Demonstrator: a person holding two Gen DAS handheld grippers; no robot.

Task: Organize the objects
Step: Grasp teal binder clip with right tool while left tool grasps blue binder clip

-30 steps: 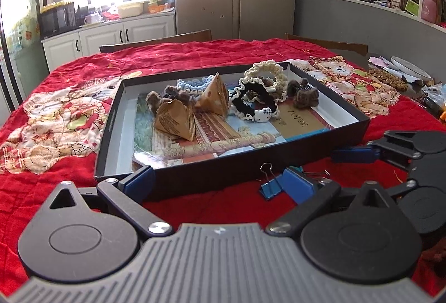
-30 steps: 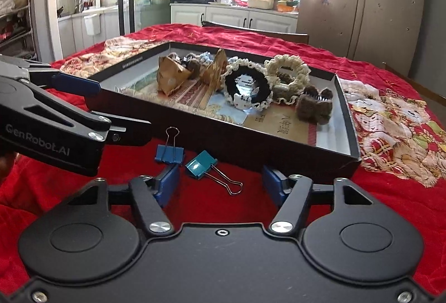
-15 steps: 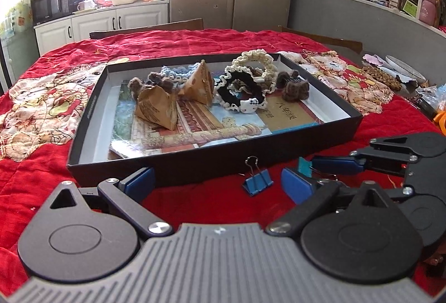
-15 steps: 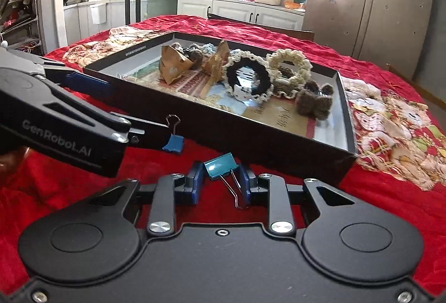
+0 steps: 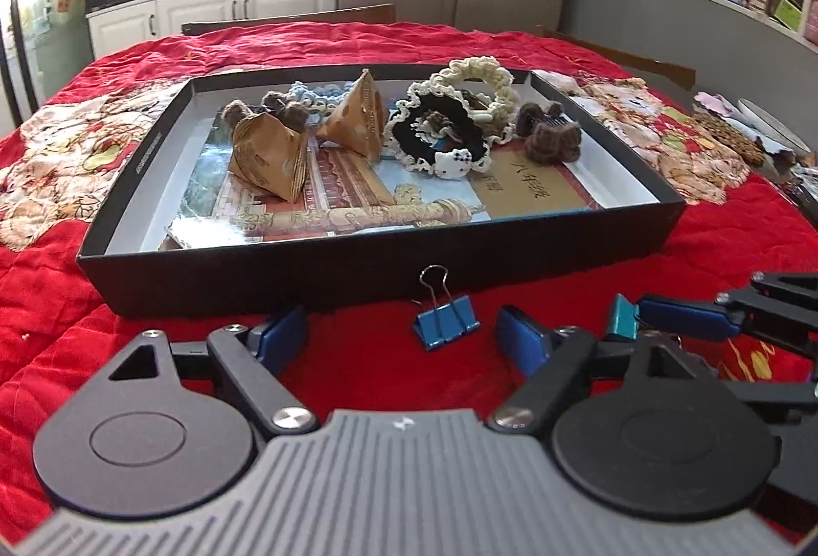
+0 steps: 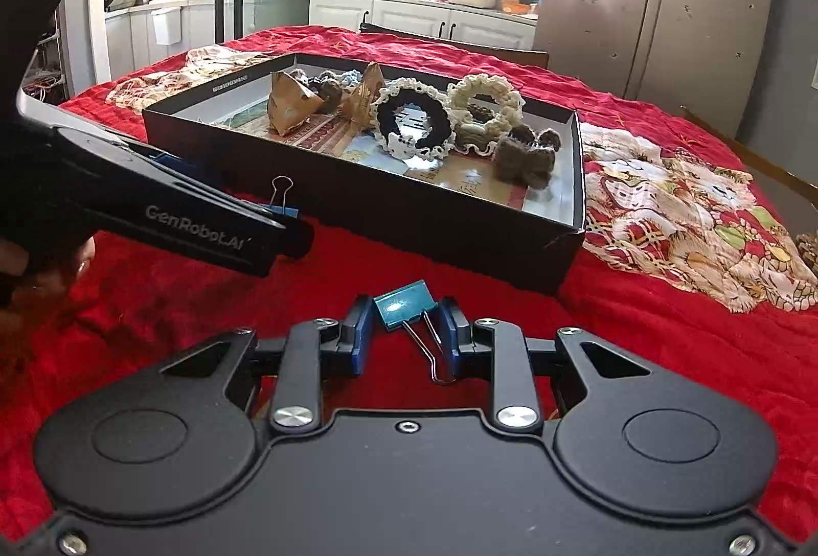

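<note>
A blue binder clip point(image 5: 446, 318) lies on the red cloth in front of the black box point(image 5: 358, 272). My left gripper point(image 5: 401, 339) straddles it; its jaws are closing, both pads still apart from the clip. My right gripper point(image 6: 406, 328) is shut on a teal binder clip point(image 6: 404, 303), whose wire handles point back toward the camera. In the left wrist view the teal clip point(image 5: 621, 320) shows at the right, at the tip of a right finger point(image 5: 685, 310). In the right wrist view the blue clip point(image 6: 283, 209) peeks out behind a left finger point(image 6: 204, 218).
The open black box point(image 6: 409, 218) holds brown paper pyramid packets point(image 5: 271, 157), crocheted scrunchies point(image 5: 439, 137) and furry brown hair clips point(image 5: 549, 134). Red patterned cloth covers the table. Small items and a plate point(image 5: 767, 121) lie at the far right edge. A hand point(image 6: 30, 270) holds the left gripper.
My right gripper closed on the teal clip and shifted sideways with it. My left gripper moved in over the blue clip and lower, and its jaws narrowed.
</note>
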